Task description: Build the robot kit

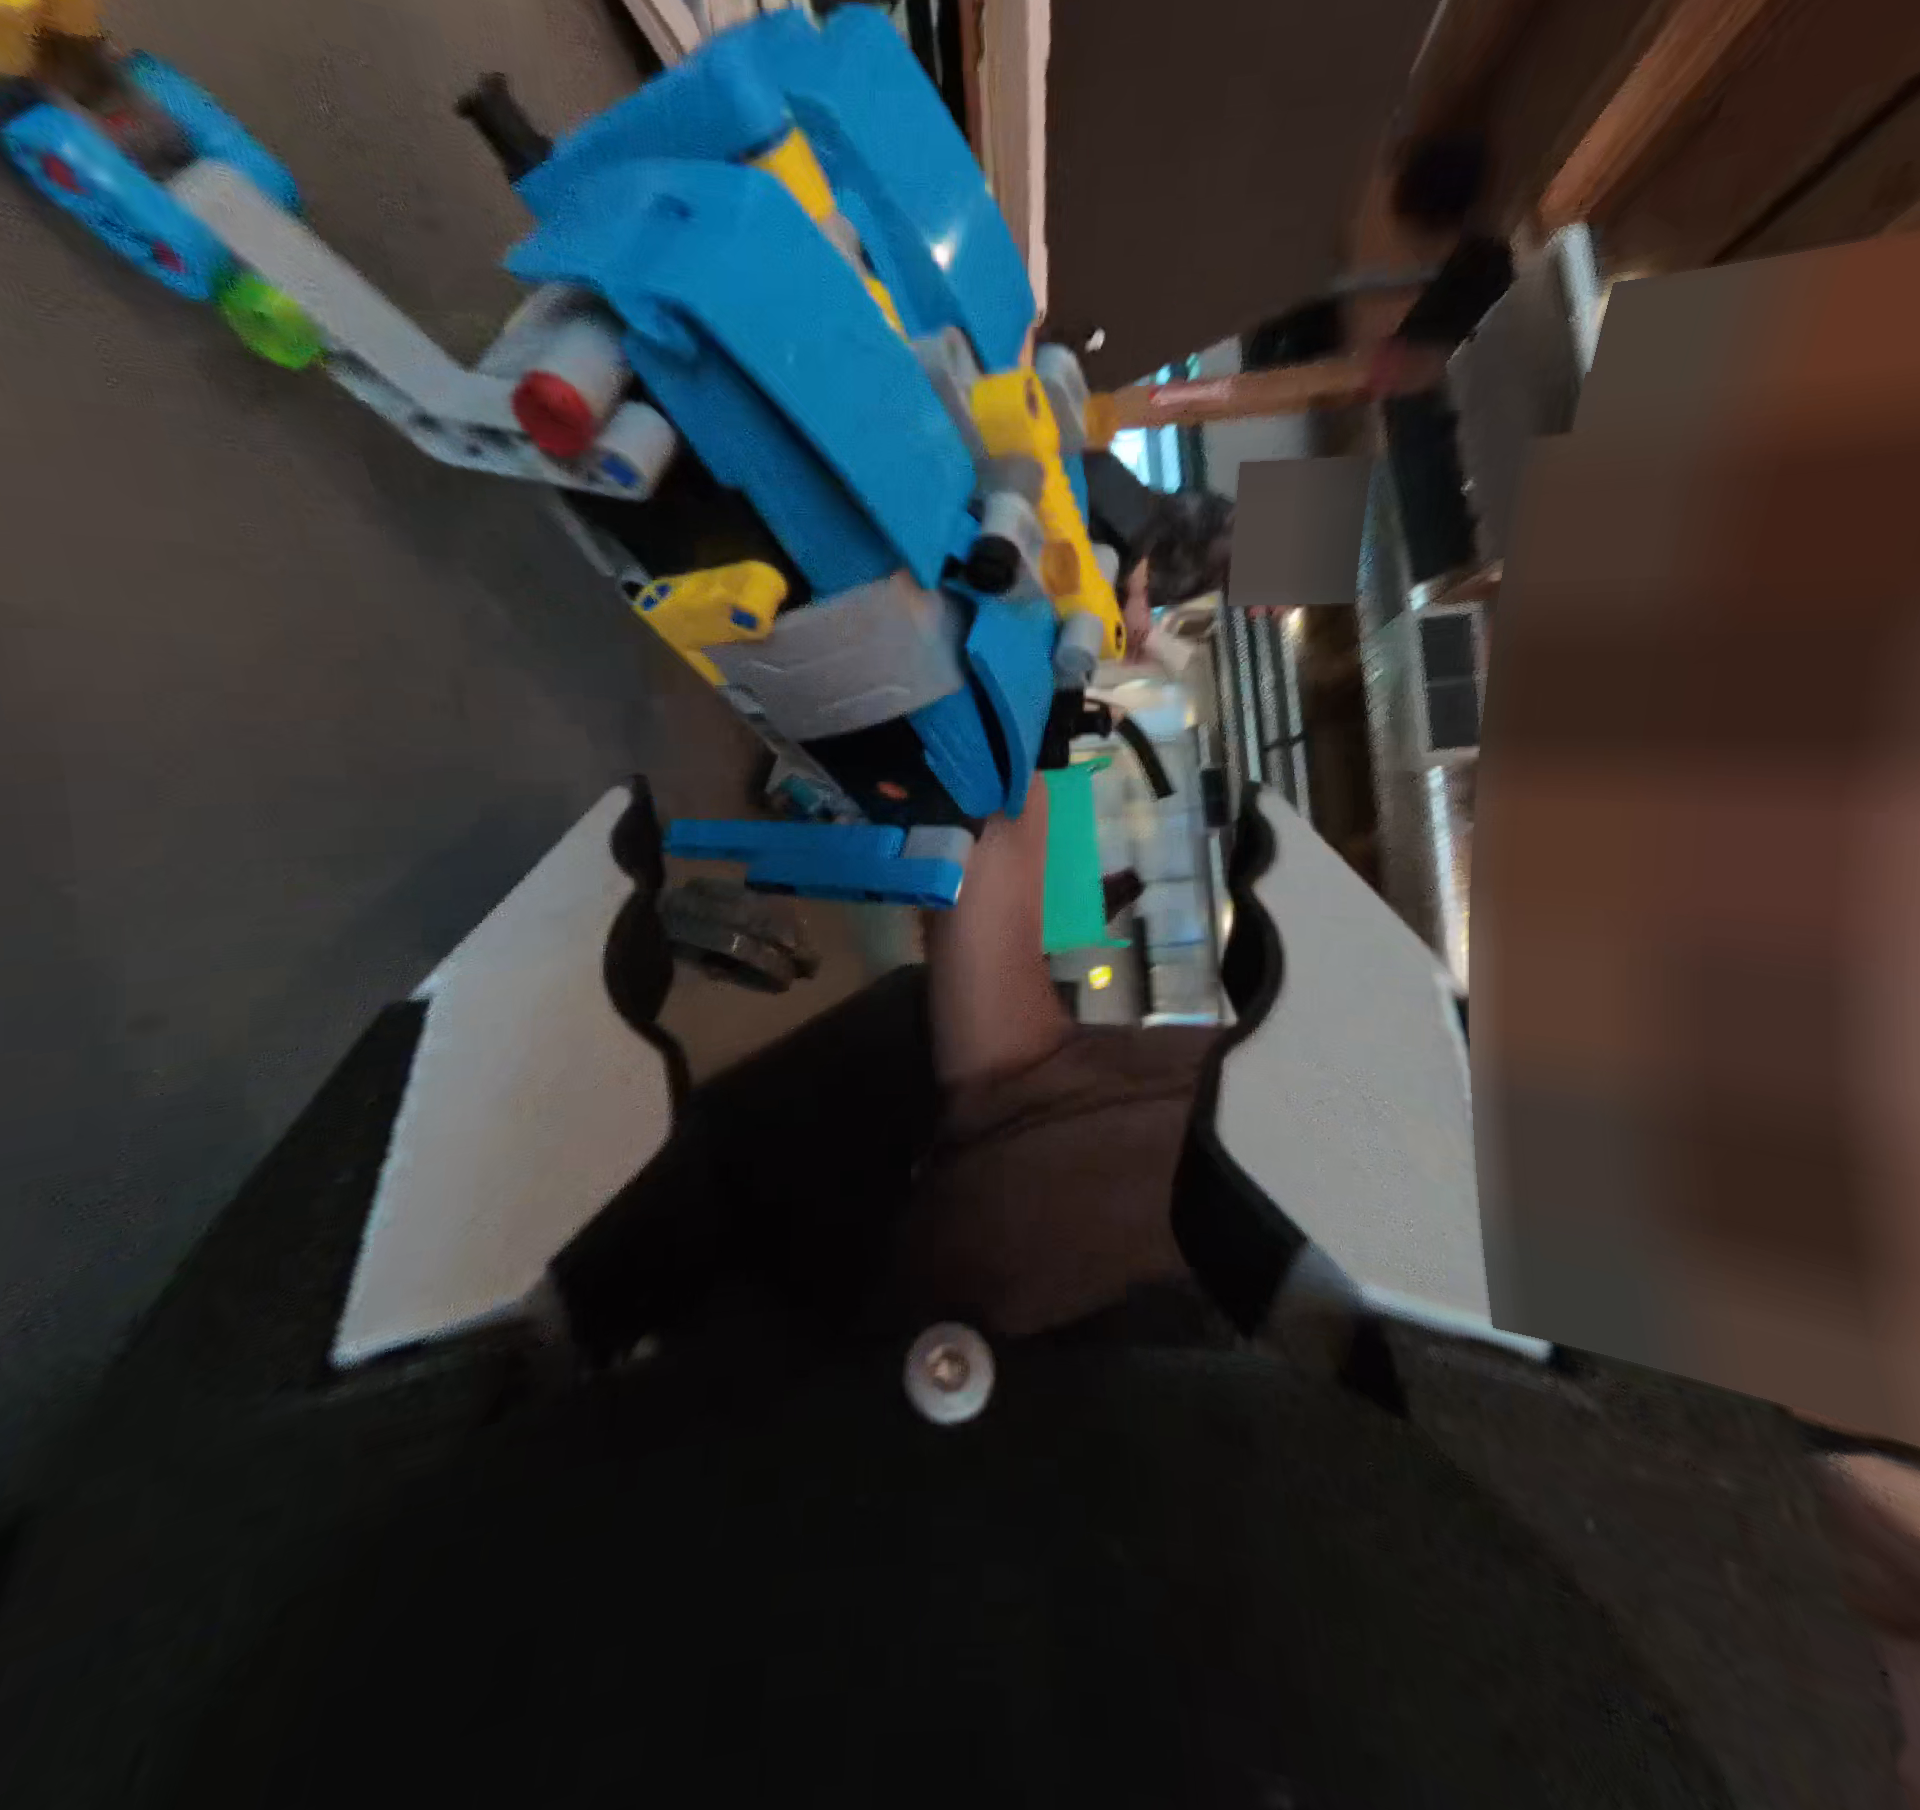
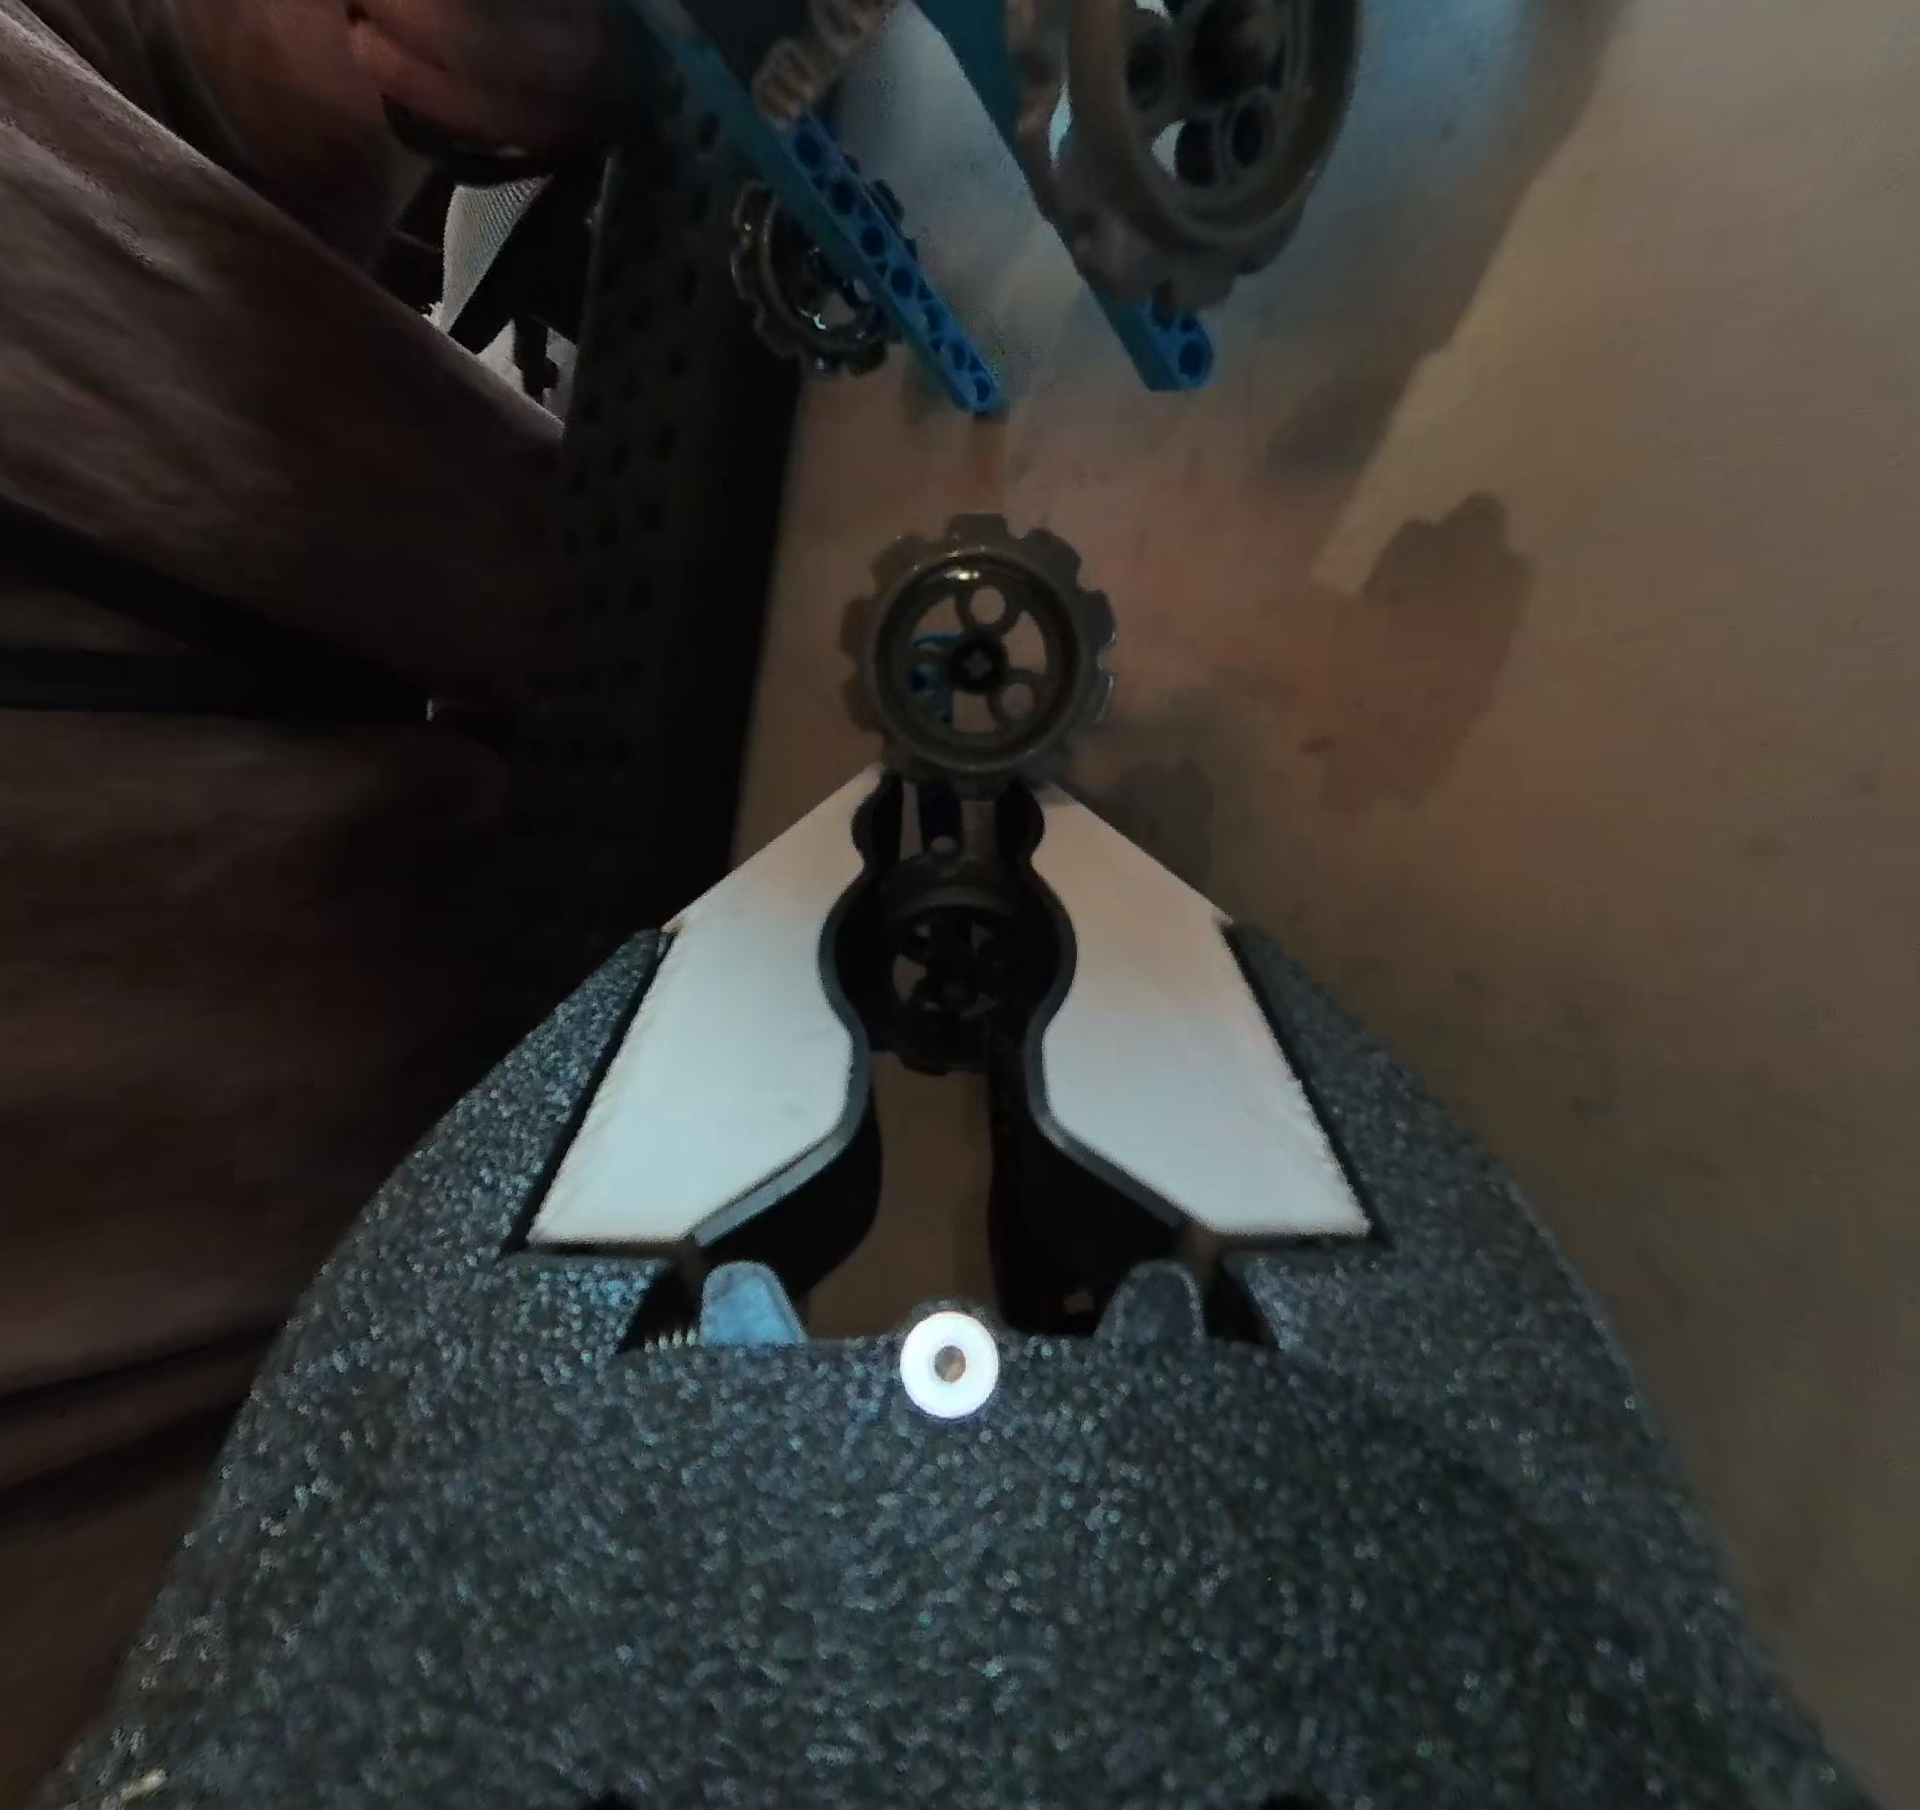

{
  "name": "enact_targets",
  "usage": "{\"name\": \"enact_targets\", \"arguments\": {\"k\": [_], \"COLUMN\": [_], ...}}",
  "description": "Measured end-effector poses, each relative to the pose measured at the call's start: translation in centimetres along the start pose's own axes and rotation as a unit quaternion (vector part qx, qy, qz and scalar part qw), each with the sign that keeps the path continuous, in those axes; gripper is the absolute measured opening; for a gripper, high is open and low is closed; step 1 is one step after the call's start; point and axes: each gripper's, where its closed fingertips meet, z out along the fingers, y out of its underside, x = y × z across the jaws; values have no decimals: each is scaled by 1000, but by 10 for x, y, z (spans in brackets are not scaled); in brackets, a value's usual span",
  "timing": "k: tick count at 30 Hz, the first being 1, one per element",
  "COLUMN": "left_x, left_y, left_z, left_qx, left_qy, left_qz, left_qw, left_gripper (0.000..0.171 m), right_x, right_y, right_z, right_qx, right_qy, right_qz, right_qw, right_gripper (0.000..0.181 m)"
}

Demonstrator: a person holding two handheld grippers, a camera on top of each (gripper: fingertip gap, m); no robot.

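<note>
In the left wrist view a blue, yellow and grey toy brick vehicle [image 1: 790,430] lies on a brown table [image 1: 208,721], with a long grey arm [image 1: 343,316] reaching to the upper left. My left gripper [image 1: 940,825] is open and empty, just short of the vehicle's blue beam [image 1: 821,861]. A person's forearm in a brown sleeve [image 1: 1039,1116] shows between its fingers. My right gripper [image 2: 966,799] is shut on a dark piece with two sprocket wheels. One wheel [image 2: 982,659] sticks out past the fingertips; the other [image 2: 951,971] sits between the fingers.
Blue perforated beams [image 2: 883,243] and a larger dark sprocket wheel [image 2: 1184,77] lie beyond the right gripper, with a black perforated plate [image 2: 675,513] to the left. A hand [image 2: 468,15] and brown sleeve [image 2: 208,410] fill the left. A dark wheel [image 1: 732,934] lies near my left finger. Across from one pair of fingers to the other is roughly 15 centimeters.
</note>
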Motion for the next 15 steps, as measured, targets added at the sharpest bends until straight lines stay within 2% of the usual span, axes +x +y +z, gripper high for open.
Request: {"name": "enact_targets", "arguments": {"k": [3, 4, 6, 7, 8, 10, 12, 13, 15], "left_x": [2, 3, 1, 1, 0, -4, -2, 0, 2], "left_y": [-11, -14, -20, -19, -16, -9, -11, -12, -12], "left_z": [7, 10, 16, 20, 24, 32, 35, 36, 37], "left_qx": [35, 46, 61, 58, 47, 30, 38, 38, 32], "left_qy": [20, 24, 39, 47, 48, 40, 61, 74, 82], "left_qz": [-22, -30, -57, -66, -71, -82, -101, -109, -109], "left_qw": [999, 998, 996, 995, 995, 995, 992, 991, 990], "left_gripper": [124, 125, 121, 112, 106, 94, 85, 81, 80], "right_x": [-6, -6, -4, -1, 0, -4, -13, -16, -11], "right_y": [-3, -4, -1, -4, -9, -36, -84, -104, -118], "right_z": [3, 3, -4, -12, -22, -42, -55, -54, -35], "right_qx": [15, 15, -3, -2, 3, 48, 148, 183, 181], "right_qy": [-36, -38, -17, 9, 31, 61, 64, 59, 59], "right_qz": [16, 16, 10, 5, 2, -20, -54, -61, -71], "right_qw": [999, 999, 1000, 1000, 1000, 997, 986, 979, 979], "right_gripper": [24, 25, 33, 47, 53, 59, 74, 84, 85]}}
